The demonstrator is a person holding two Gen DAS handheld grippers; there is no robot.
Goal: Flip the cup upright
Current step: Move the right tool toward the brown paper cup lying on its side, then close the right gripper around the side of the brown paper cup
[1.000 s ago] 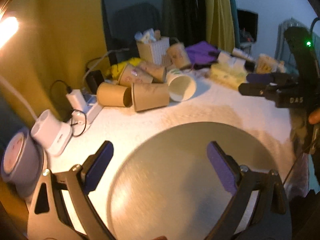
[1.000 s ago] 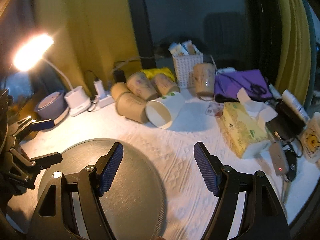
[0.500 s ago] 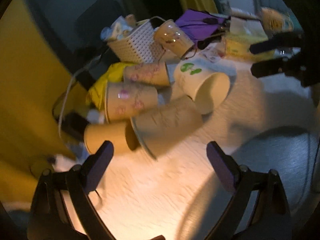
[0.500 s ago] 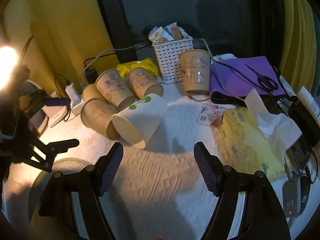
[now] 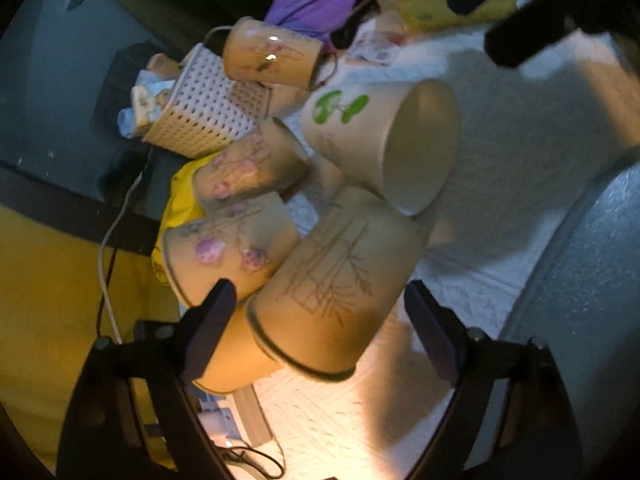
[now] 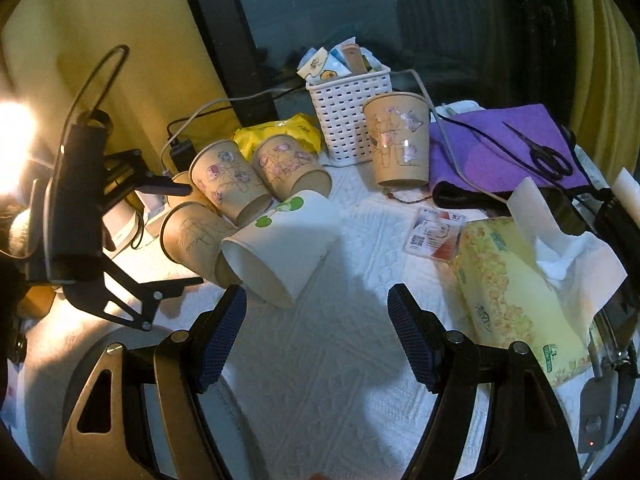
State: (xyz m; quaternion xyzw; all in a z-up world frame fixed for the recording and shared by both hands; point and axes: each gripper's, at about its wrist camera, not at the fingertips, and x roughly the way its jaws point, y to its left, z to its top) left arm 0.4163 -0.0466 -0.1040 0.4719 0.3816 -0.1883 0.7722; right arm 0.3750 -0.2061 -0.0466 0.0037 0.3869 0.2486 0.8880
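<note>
Covering the table is a white cloth (image 6: 360, 380), the largest surface in both views. A grey disc (image 5: 592, 280) lies on it at the near left, under the left gripper's side. A tissue box (image 6: 512, 296) sits at the right, with a purple cloth (image 6: 500, 152) and scissors (image 6: 540, 152) behind it. A white basket (image 6: 348, 116) stands at the back; one cup stands upright (image 6: 398, 140) just beside it.

Cups on their sides form a cluster at centre-left. White cup (image 6: 280, 248): green leaf print, mouth toward the right wrist camera, touching the brown cup (image 5: 332, 280) with the bamboo sketch. Two flowered cups (image 6: 228, 180) lie behind these, and a plain cup (image 5: 232, 364) lies lowest at the left.

Left gripper (image 5: 320, 332): jaws spread wide, nothing pinched. The brown cup lies between its fingers, rim end nearest the camera, base pointing away. The left finger (image 5: 208, 332) overlaps the plain cup and a flowered cup in view; contact cannot be told. The right finger looks apart from the brown cup.

Right gripper (image 6: 316, 340): jaws spread wide, holding nothing, over bare cloth. The white cup's mouth lies just ahead of its left finger (image 6: 224, 332), apart from it. The left gripper shows in this view at the far left, reaching toward the cluster.
</note>
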